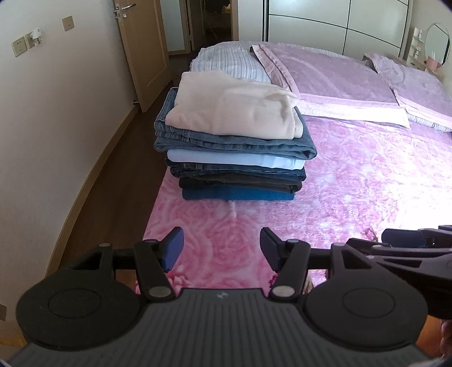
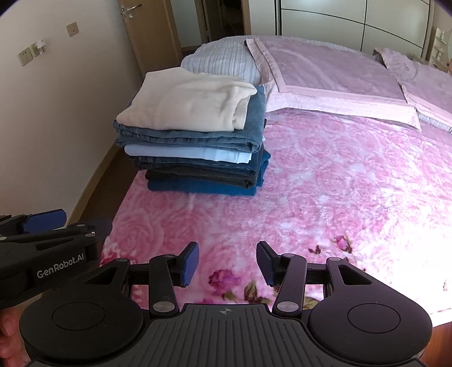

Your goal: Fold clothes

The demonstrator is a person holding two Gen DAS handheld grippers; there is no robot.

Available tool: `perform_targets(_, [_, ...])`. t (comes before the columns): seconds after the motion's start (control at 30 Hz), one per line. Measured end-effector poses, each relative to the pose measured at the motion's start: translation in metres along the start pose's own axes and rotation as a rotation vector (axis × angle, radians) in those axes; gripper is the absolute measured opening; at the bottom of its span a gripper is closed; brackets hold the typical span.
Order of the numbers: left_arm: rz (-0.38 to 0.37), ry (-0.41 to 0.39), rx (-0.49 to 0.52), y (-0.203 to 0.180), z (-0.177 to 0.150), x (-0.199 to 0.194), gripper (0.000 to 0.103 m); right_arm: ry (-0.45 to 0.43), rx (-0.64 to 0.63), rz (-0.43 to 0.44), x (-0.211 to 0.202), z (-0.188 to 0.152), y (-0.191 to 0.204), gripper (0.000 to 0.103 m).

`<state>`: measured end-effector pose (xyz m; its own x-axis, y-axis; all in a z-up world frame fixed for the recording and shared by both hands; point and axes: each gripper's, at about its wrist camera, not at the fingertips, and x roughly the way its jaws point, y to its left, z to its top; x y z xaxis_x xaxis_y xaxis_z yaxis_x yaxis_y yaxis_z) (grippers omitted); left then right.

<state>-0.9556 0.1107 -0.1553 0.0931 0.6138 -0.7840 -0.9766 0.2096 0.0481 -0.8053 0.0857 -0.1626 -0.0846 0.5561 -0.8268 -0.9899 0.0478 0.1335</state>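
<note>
A stack of folded clothes (image 1: 234,146) stands on the pink rose-patterned blanket (image 1: 353,180) near the bed's left edge. A cream garment (image 1: 231,110) lies on top, with jeans, a pale blue piece, dark trousers and a blue item beneath. The right wrist view shows the same stack (image 2: 197,146) with the cream garment (image 2: 189,104) uppermost. My left gripper (image 1: 221,248) hangs open over the blanket, well short of the stack, nothing between its blue pads. My right gripper (image 2: 227,261) is open too, empty, above the blanket's flower print. Each gripper shows at the edge of the other's view.
Two pillows with pink covers (image 1: 333,82) and a striped pillow (image 1: 226,60) lie at the bed's head. A wall with sockets (image 1: 19,46), wooden floor (image 1: 118,175) and an open door (image 1: 144,48) are on the left. A wardrobe (image 1: 339,22) stands behind the bed.
</note>
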Motion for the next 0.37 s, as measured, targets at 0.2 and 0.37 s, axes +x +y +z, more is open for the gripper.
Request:
perform_targets(0.2, [-0.009,0.008,0.023,0.005,0.014,0.006,0.056,0.01,0.018,-0.01,0.004,0.014,0.004,0.049])
perform_targets(0.37, [-0.002,0.003,0.039,0.008,0.027,0.007,0.056,0.02,0.03,-0.01,0.005,0.025,0.007,0.049])
